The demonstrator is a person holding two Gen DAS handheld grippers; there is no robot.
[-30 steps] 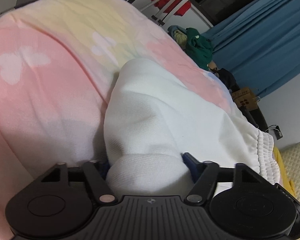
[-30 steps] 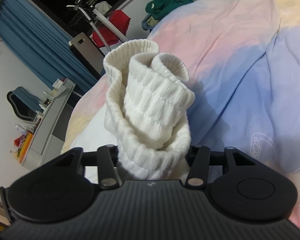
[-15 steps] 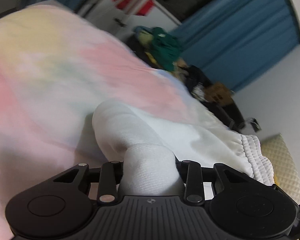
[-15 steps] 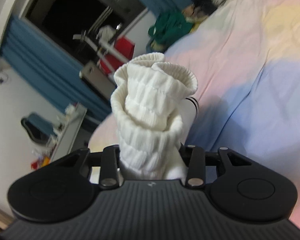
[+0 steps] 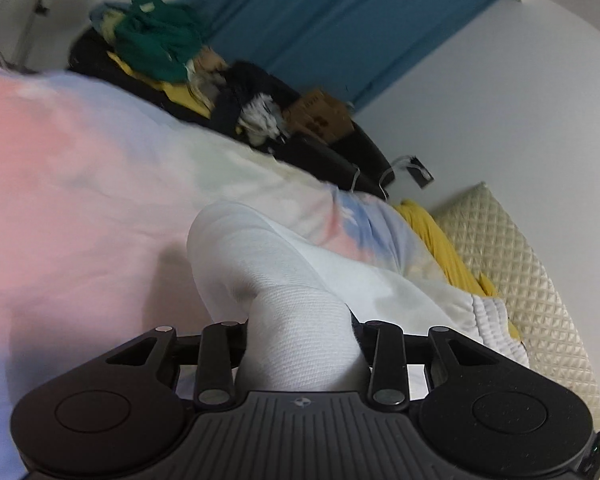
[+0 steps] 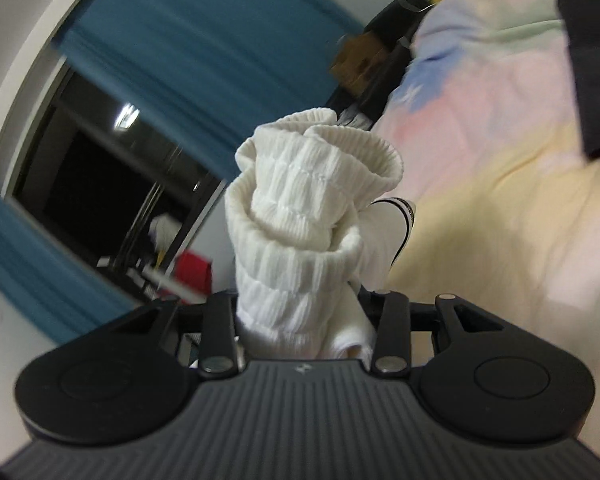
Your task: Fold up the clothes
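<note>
Both grippers, L (image 5: 300, 332) & R (image 6: 306, 312), clamp white garment (image 5: 268, 264) edges above bedspread (image 5: 80, 184).

free: broad pastel bedspread (image 5: 80, 208) left of and ahead of left gripper | blocked: heap of green, yellow and black clothes (image 5: 168, 56) along far edge | blocked: quilted cream headboard (image 5: 512, 264) at right | blocked: dark folded garment (image 6: 592, 60) on bedspread at right wrist view's right edge
</note>
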